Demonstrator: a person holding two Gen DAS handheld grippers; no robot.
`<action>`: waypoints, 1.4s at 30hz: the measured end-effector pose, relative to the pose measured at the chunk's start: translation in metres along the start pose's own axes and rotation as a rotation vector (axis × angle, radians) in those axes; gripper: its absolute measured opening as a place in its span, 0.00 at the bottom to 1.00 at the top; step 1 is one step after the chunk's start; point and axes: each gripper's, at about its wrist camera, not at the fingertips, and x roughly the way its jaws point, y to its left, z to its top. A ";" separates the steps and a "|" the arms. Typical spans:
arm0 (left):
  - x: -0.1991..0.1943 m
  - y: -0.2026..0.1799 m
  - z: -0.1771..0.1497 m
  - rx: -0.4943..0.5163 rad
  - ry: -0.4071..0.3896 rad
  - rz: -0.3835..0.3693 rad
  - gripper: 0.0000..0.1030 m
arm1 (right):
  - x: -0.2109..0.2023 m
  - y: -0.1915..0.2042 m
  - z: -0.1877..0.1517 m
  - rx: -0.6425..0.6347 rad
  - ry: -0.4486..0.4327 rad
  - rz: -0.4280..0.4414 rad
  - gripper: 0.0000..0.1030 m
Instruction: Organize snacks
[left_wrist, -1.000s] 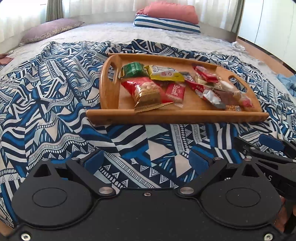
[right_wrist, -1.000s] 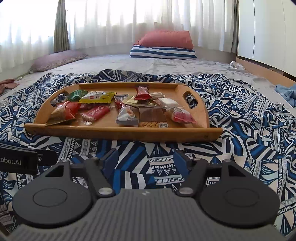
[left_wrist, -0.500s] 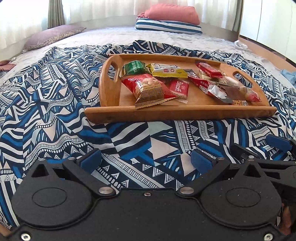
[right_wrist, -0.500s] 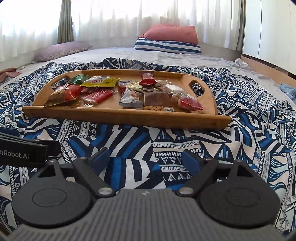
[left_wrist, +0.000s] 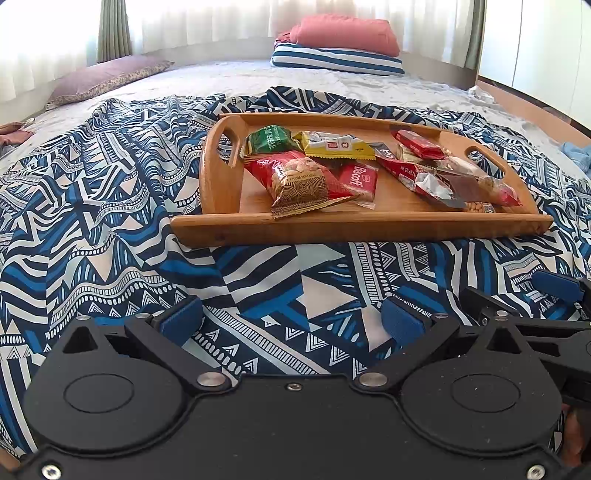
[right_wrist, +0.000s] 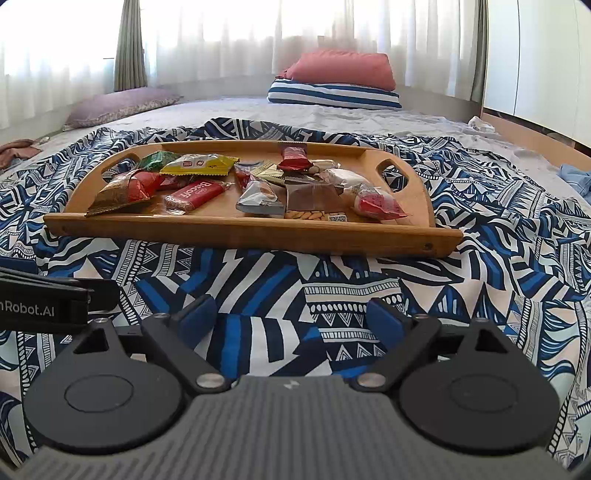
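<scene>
A wooden tray (left_wrist: 354, 227) (right_wrist: 255, 232) with two handle cut-outs lies on a blue patterned blanket and holds several snack packets. Among them are a red-and-gold nut bag (left_wrist: 299, 182) (right_wrist: 123, 190), a red Biscoff pack (left_wrist: 360, 177) (right_wrist: 195, 192), a green packet (left_wrist: 269, 138) (right_wrist: 155, 160) and a yellow bar (left_wrist: 338, 144) (right_wrist: 199, 163). My left gripper (left_wrist: 291, 319) is open and empty, low over the blanket in front of the tray. My right gripper (right_wrist: 291, 315) is open and empty beside it, also short of the tray.
The blue patterned blanket (left_wrist: 92, 221) covers a bed. A purple pillow (right_wrist: 122, 105) lies at the back left, a red and a striped pillow (right_wrist: 340, 81) at the back. White cupboards (right_wrist: 535, 55) stand on the right. The left gripper's body (right_wrist: 40, 301) shows at the right view's left edge.
Both grippers have tilted and drawn slightly closer to the tray, which sits larger and lower in both views. Both stay open and empty.
</scene>
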 end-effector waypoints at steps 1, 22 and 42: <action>0.000 0.000 0.000 0.000 0.001 0.000 1.00 | 0.000 0.000 0.000 0.000 0.000 -0.001 0.92; 0.000 0.000 0.000 0.002 0.003 0.002 1.00 | -0.001 0.000 0.000 -0.004 -0.002 -0.003 0.92; 0.000 -0.001 0.000 0.005 0.003 0.003 1.00 | -0.001 0.001 0.000 -0.007 -0.003 -0.004 0.92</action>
